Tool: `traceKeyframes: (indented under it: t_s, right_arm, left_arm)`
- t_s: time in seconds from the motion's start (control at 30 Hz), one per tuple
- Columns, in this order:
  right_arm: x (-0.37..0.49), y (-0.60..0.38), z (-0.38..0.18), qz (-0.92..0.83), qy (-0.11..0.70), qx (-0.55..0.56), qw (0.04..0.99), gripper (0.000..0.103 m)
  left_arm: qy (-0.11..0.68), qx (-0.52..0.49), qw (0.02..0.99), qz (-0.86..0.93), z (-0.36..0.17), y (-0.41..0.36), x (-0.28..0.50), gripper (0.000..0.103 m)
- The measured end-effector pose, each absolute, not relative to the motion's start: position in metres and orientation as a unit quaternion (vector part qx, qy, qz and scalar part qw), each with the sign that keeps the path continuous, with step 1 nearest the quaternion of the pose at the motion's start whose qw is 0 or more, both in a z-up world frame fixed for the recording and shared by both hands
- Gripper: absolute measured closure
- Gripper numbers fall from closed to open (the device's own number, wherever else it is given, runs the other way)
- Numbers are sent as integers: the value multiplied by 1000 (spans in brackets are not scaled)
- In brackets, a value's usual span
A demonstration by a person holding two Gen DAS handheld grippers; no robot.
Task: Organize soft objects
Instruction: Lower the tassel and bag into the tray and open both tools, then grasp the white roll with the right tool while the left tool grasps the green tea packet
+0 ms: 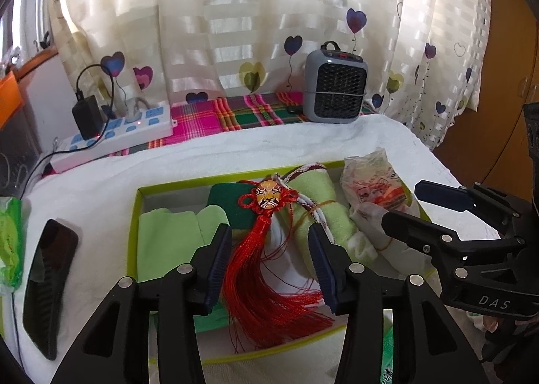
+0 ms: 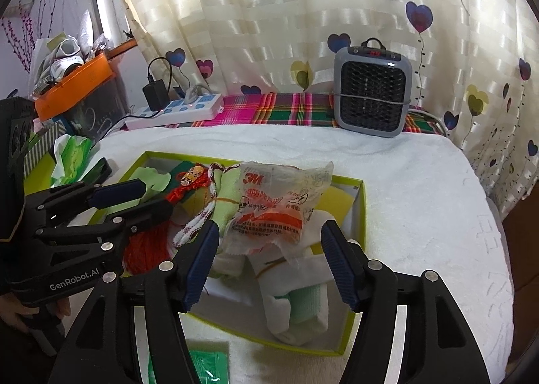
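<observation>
My left tongs (image 1: 271,266) gape apart over the red silky tassel (image 1: 266,286); my right tongs (image 2: 269,262) gape over the crinkly plastic packet (image 2: 276,205). Both look light, limp and slippery, so I'd pinch each mid-body.

Home bedroom: heart-print curtain (image 2: 303,13), small heater (image 2: 372,90), power strip (image 2: 178,111), towel-covered surface (image 2: 421,188).

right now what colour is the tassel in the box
Red tassel; clearest in the left wrist view.
</observation>
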State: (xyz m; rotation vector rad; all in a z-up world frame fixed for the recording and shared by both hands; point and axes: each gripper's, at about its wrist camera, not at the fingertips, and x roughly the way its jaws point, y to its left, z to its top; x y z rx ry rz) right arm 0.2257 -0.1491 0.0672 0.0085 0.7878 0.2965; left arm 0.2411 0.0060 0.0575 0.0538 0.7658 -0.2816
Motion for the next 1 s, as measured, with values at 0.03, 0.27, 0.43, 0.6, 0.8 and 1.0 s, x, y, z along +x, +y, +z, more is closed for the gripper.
traceKeyframes:
  t_s: [0.03, 0.27, 0.43, 0.6, 0.8, 1.0]
  right_arm:
    - [224, -149, 69, 142, 380, 4, 914, 39]
    - [210, -153, 75, 138, 372, 13, 918, 39]
    - [199, -155, 80, 137, 367, 18, 920, 39]
    - [186, -162, 86, 135, 360, 25, 923, 39]
    - [160, -178, 91, 127, 355, 28, 926, 39]
    - [136, -200, 93, 106, 356, 38, 928, 39]
  left_arm:
    - [369, 28, 919, -137, 60, 6, 238, 57]
    - [359, 27, 923, -138, 70, 5, 221, 57]
    - [354, 24, 925, -138, 77, 6, 211, 56]
    - [347, 29, 927, -139, 84, 3, 198, 56]
    - [339, 25, 928, -151, 90, 3, 180, 56]
    - [345, 15, 923, -168, 85, 2, 165, 55]
